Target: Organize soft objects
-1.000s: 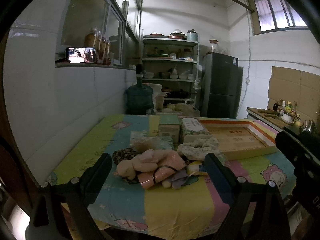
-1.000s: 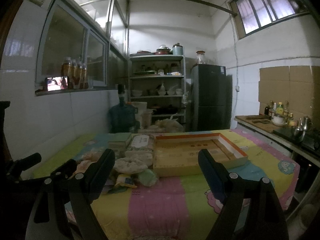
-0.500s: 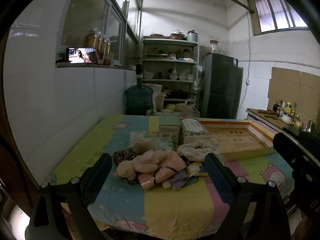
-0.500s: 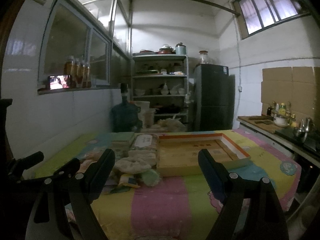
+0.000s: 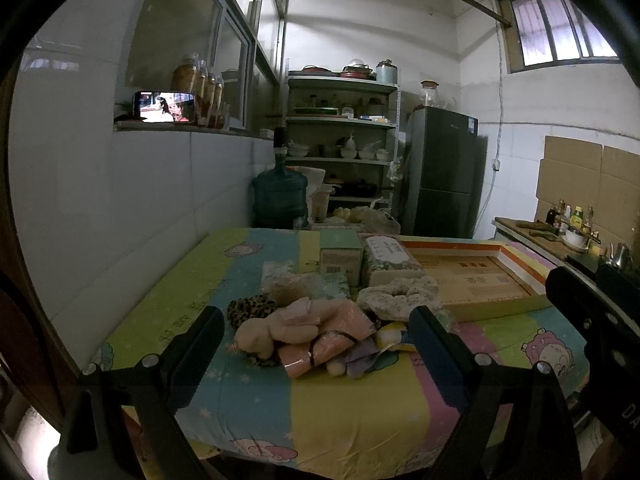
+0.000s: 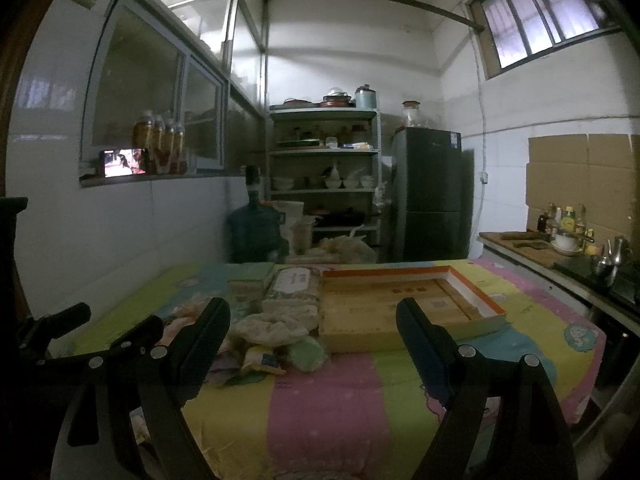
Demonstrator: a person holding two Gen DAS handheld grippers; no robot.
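A pile of soft objects (image 5: 308, 332) lies mid-table: a beige plush toy (image 5: 272, 330), pink packets, a leopard-print scrunchie (image 5: 250, 306) and a white lacy scrunchie (image 5: 396, 298). The pile also shows in the right wrist view (image 6: 268, 336) with a green round pad (image 6: 306, 354). A shallow cardboard box lid with an orange rim (image 5: 480, 280) lies to the right (image 6: 408, 304). My left gripper (image 5: 316, 344) is open and empty, just short of the pile. My right gripper (image 6: 312, 336) is open and empty, above the table's near edge.
A green carton (image 5: 340, 254) and a tissue pack (image 5: 388, 260) stand behind the pile. A water jug (image 5: 280, 198), shelves (image 5: 344, 140) and a fridge (image 5: 444, 172) are beyond the table. A counter with bottles (image 6: 560, 236) runs along the right.
Both grippers stay open and nearly still. The right view has drifted slightly, with the table sitting a little lower in frame.
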